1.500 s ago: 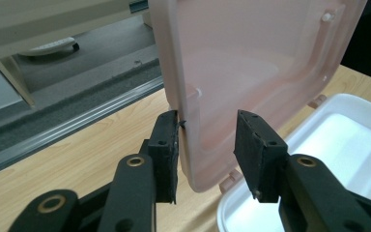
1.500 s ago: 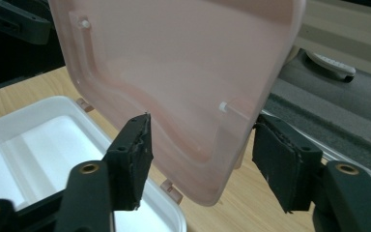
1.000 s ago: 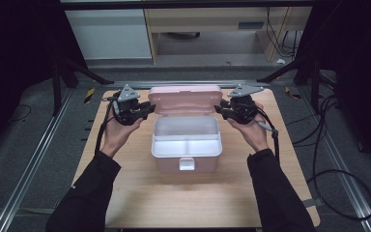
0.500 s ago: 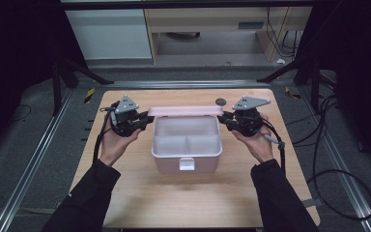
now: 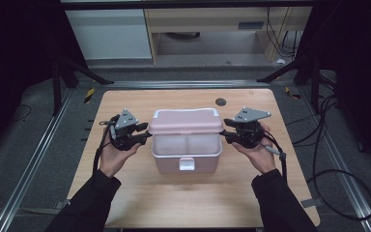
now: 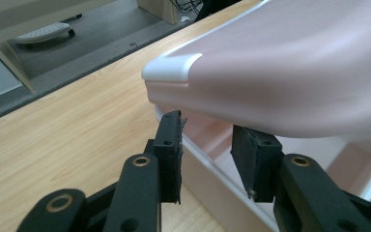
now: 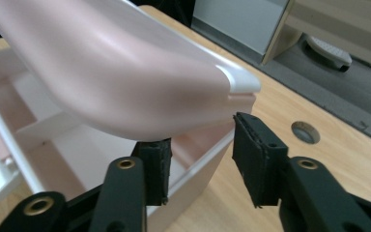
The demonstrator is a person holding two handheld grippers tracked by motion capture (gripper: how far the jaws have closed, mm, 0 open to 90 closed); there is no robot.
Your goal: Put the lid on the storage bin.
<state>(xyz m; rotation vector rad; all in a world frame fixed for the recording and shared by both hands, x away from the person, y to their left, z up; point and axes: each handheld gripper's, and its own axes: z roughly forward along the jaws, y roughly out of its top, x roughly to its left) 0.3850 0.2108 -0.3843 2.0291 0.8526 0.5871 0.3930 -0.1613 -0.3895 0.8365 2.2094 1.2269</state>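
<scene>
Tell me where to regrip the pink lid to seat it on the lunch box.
Take the pink lid by its two short end edges, one hand-held gripper from each side, level with the table. It lies tilted over the lunch box, front edge raised, and the ends overhang the walls, probably leaving room for the pads.

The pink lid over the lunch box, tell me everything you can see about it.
The pink lid is a smooth, rounded rectangle of matte plastic, domed on top, with white corner pieces. It sits tilted over the open pink lunch box, its near edge raised so the divided compartments show beneath it. The left tool and right tool flank its ends; their jaws have just been opening, and the pads stand slightly apart from its rim. Whether its far edge rests on the box is hidden.
</scene>
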